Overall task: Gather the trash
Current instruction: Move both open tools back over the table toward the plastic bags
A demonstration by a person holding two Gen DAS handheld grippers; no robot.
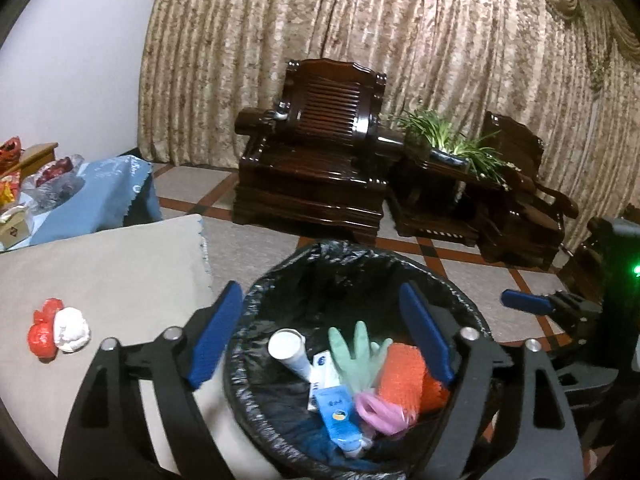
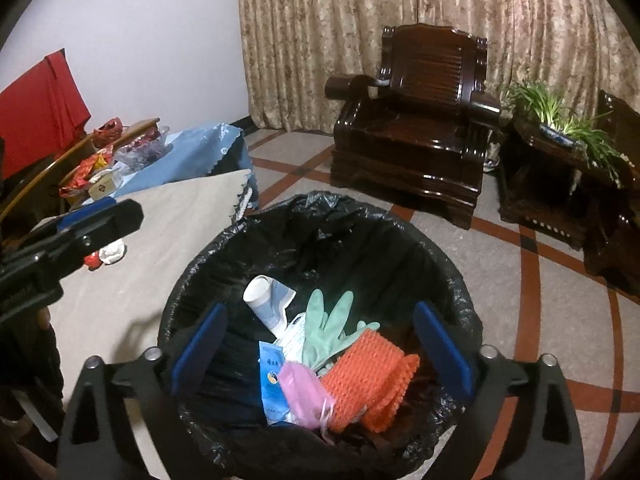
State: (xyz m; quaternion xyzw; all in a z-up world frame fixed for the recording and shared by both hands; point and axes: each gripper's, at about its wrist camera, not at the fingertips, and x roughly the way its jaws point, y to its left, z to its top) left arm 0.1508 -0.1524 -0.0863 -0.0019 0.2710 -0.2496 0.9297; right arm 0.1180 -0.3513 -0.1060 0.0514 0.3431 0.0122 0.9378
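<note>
Both grippers hang over the bin (image 2: pixel 320 216), and its near rim is cut off by the bottom edge in each view. The black liner swallows the bin's floor; what lies under the top layer of trash is too dark to make out. The left gripper (image 1: pixel 320 336) stands wide open with nothing between its blue pads, the left pad out over the table, the right pad over the bin. The right gripper (image 2: pixel 320 352) is spread wide too, empty, both pads above the bin's mouth. Inside sit a green glove (image 2: pixel 326 332), an orange foam net (image 2: pixel 368 376) at 4 o'clock of it, a pink wrapper (image 2: pixel 302 394), a blue packet (image 1: pixel 336 412) with print too small to read, and a white tube (image 2: pixel 262 300) at 11 o'clock. On the beige tablecloth (image 1: pixel 120 264), at 9 o'clock of the bin, a red-and-white crumpled wad (image 1: pixel 60 334) lies well apart; in the right wrist view the left gripper's finger covers part of it. Beyond, at 12 o'clock, a dark wooden armchair (image 1: pixel 316 148) and a potted plant (image 1: pixel 448 140) against the curtain (image 1: pixel 360 20).
</note>
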